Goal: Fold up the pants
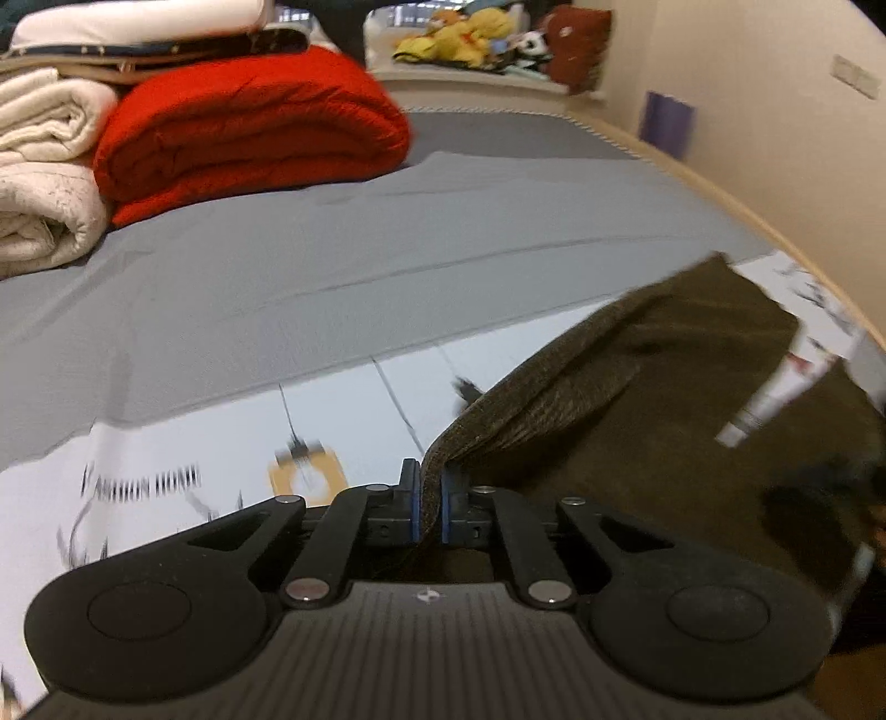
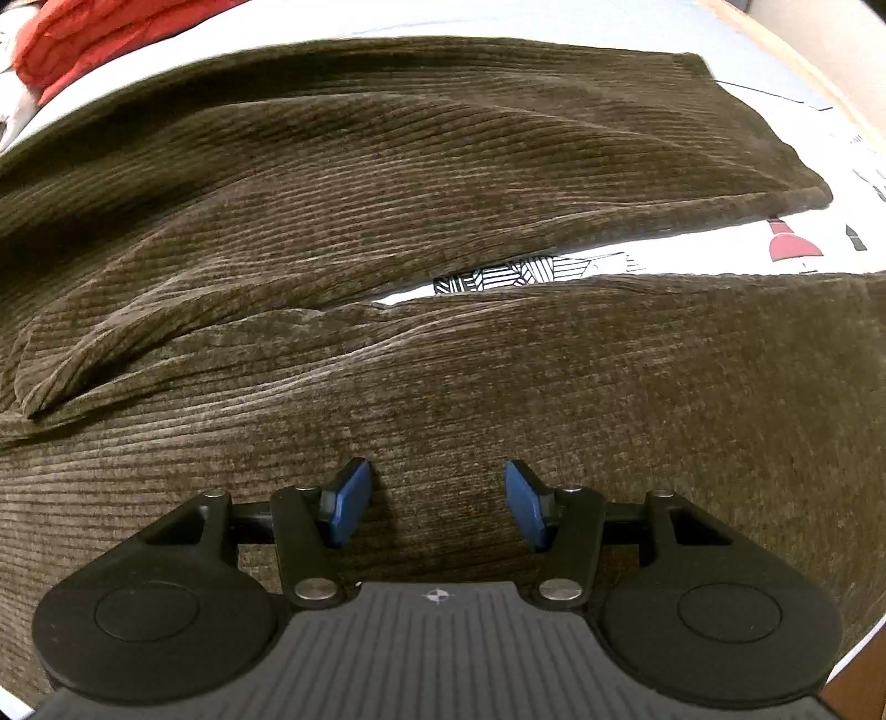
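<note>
The pants point(image 2: 443, 194) are dark olive-brown corduroy, spread over a white printed sheet point(image 2: 692, 255) with both legs running to the right. My left gripper point(image 1: 431, 498) is shut on an edge of the pants point(image 1: 637, 387). The pinched cloth hangs lifted above the bed and drapes away to the right. My right gripper point(image 2: 437, 498) is open just above the near leg, its blue pads point(image 2: 349, 501) apart with flat corduroy showing between them. Whether the pads touch the cloth I cannot tell.
A red folded quilt point(image 1: 249, 127) and cream folded blankets point(image 1: 44, 166) are stacked at the far left of the grey bed cover point(image 1: 387, 249). Plush toys point(image 1: 476, 33) sit on a shelf behind. The bed's wooden edge point(image 1: 720, 194) and a wall run along the right.
</note>
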